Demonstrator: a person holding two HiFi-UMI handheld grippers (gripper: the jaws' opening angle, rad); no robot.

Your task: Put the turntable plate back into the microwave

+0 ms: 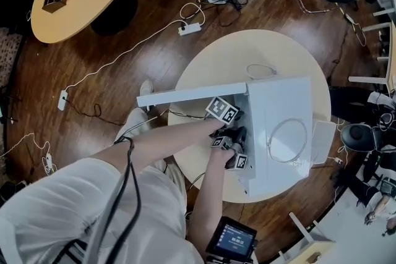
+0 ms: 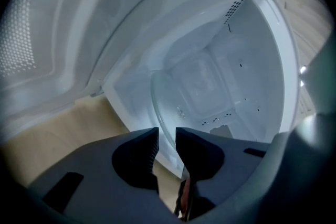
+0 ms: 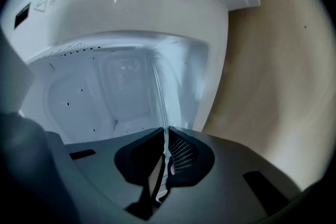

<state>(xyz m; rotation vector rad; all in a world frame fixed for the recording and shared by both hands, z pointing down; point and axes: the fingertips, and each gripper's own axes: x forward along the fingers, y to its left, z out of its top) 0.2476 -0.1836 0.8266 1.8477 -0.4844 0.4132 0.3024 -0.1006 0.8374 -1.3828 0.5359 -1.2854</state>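
A white microwave [image 1: 281,102] stands on a round beige table [image 1: 210,62] with its door [image 1: 185,96] swung open to the left. Both grippers are at its opening. My right gripper [image 3: 167,141] is shut on the rim of the clear glass turntable plate [image 3: 159,94], which stands on edge and reaches into the cavity. In the left gripper view the plate [image 2: 155,107] shows as a glass disc leaning inside the white cavity [image 2: 226,81]. My left gripper [image 2: 167,139] has a gap between its jaws, and its pads do not press on the rim just beyond them. The head view hides the plate.
A cable loop [image 1: 288,140] lies on the microwave's top and another cable [image 1: 260,70] on the table behind it. Power strips and white cords [image 1: 185,28] cross the wooden floor. A second round table [image 1: 80,3] stands far left. A small screen [image 1: 232,239] sits near my body.
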